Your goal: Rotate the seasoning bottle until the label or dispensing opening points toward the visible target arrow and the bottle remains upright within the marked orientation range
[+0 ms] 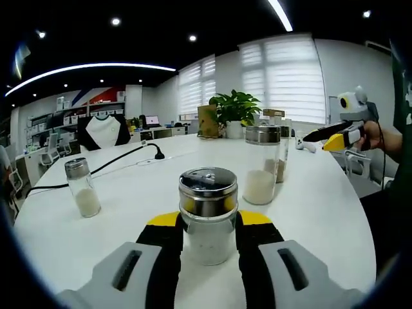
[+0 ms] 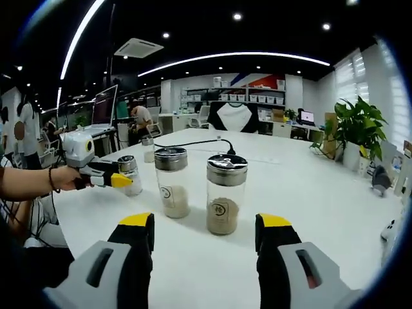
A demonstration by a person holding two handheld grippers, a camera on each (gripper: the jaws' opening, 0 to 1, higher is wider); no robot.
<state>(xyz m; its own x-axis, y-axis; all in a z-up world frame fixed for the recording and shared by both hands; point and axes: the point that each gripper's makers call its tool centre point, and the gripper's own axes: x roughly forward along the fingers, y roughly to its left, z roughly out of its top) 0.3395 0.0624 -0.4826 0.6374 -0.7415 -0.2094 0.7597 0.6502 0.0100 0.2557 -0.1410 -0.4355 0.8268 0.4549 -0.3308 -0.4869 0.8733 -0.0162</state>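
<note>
In the left gripper view the left gripper (image 1: 208, 241), grey with black and yellow-tipped fingers (image 1: 166, 248), grips a clear glass seasoning bottle with a perforated steel lid (image 1: 208, 212); the bottle stands upright on the round white desk (image 1: 322, 206), its pale contents low in the glass; the fingers touch its sides. Farther along the desk stand a second glass shaker with white powder (image 1: 261, 164) and, off to the left, a small glass shaker (image 1: 82, 186), well apart from the held one; a black cable (image 1: 116, 162) crosses the desk; a green potted plant (image 1: 235, 111) stands at the far edge.

In the right gripper view the right gripper (image 2: 205, 241) hovers above the desk with its fingers (image 2: 136, 248) spread wide, holding nothing; beyond them stand a shaker with brownish powder (image 2: 225, 192) and a shaker with pale powder (image 2: 172, 181), just beside each other; at the left a hand (image 2: 64, 177) holds the left gripper against the seasoning bottle.
</note>
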